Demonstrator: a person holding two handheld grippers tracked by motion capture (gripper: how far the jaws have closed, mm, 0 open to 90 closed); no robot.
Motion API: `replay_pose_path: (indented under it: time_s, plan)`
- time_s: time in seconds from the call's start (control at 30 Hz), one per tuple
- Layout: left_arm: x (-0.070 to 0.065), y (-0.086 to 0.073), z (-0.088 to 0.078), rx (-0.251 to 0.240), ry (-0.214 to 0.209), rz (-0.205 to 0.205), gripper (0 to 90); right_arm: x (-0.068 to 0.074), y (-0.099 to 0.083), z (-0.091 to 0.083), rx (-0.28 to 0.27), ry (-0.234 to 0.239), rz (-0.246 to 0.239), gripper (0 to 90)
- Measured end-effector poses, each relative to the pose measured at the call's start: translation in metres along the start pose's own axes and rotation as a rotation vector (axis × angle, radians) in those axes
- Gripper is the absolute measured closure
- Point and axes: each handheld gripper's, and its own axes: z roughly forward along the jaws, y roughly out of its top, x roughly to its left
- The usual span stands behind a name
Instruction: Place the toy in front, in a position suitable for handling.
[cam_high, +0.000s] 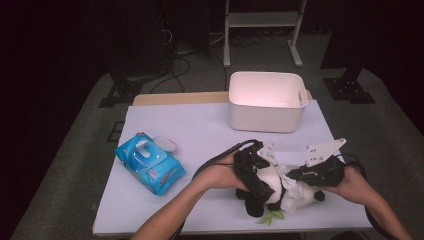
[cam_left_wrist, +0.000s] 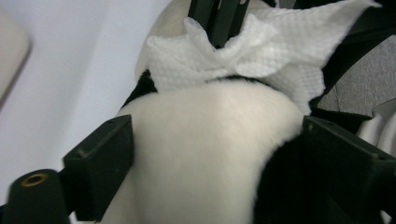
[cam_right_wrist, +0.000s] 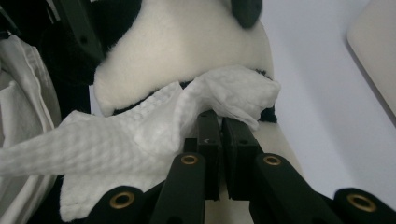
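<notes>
A black-and-white plush panda (cam_high: 271, 176) lies near the front right of the table. My left gripper (cam_high: 260, 192) straddles its body, and in the left gripper view both pads (cam_left_wrist: 105, 161) rest against the fur of the panda (cam_left_wrist: 210, 140), one on each side. My right gripper (cam_high: 296, 178) comes in from the right, shut on a white wet wipe (cam_high: 291, 186). In the right gripper view the jaws (cam_right_wrist: 222, 123) pinch the crumpled wipe (cam_right_wrist: 140, 130) against the panda's white fur (cam_right_wrist: 187, 42). The left gripper view has the wipe (cam_left_wrist: 280, 51) draped over the toy's far side.
A white plastic bin (cam_high: 267, 102) stands at the back right of the pale table (cam_high: 200, 130). A blue pack of wet wipes (cam_high: 150, 162) with its lid flipped open lies at the left. A small green leaf piece (cam_high: 270, 217) pokes out beside the toy by the front edge.
</notes>
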Motion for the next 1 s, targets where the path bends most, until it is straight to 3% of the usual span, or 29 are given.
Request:
replay_pose_path:
  time_s: [0.1, 0.23, 0.37, 0.47, 0.53, 0.6, 0.7, 0.77, 0.83, 0.93, 1.0]
  plan:
    - [0.0, 0.004, 0.014, 0.047, 0.006, 0.017, 5.8, 0.0, 0.0, 0.003, 0.001, 0.005, -0.001, 85.5]
    - [0.005, 0.006, 0.019, 0.062, 0.009, 0.016, 8.1, -0.002, -0.001, 0.005, -0.007, -0.003, -0.001, 85.5]
    - [0.011, -0.001, 0.013, 0.003, 0.024, 0.024, 34.8, -0.005, -0.002, 0.005, -0.028, -0.011, 0.016, 85.5]
    - [0.017, -0.002, 0.002, -0.037, 0.032, 0.024, 43.1, -0.013, 0.0, 0.0, -0.072, -0.022, 0.031, 85.4]
    - [0.019, -0.001, -0.003, -0.038, 0.057, 0.054, 43.4, -0.017, 0.003, -0.001, -0.081, -0.021, 0.03, 85.4]
    - [0.02, 0.002, -0.008, -0.026, 0.121, 0.1, 43.6, -0.022, 0.009, -0.001, -0.074, -0.037, 0.016, 85.4]
    - [0.031, 0.007, -0.023, -0.052, 0.176, 0.115, 43.5, -0.032, 0.023, -0.002, -0.07, -0.065, 0.001, 85.4]
    - [0.037, 0.006, -0.028, -0.052, 0.211, 0.127, 43.1, -0.041, 0.033, -0.003, -0.096, -0.068, 0.006, 85.4]
    - [0.041, -0.001, -0.027, -0.037, 0.208, 0.116, 41.2, -0.049, 0.039, 0.003, -0.096, -0.061, 0.01, 85.4]
    - [0.045, -0.018, -0.018, -0.003, 0.17, 0.075, 36.6, -0.051, 0.04, 0.023, -0.031, -0.033, -0.001, 85.4]
    - [0.044, -0.026, -0.019, -0.026, 0.143, 0.033, 30.2, -0.047, 0.038, 0.036, -0.02, -0.004, 0.002, 85.5]
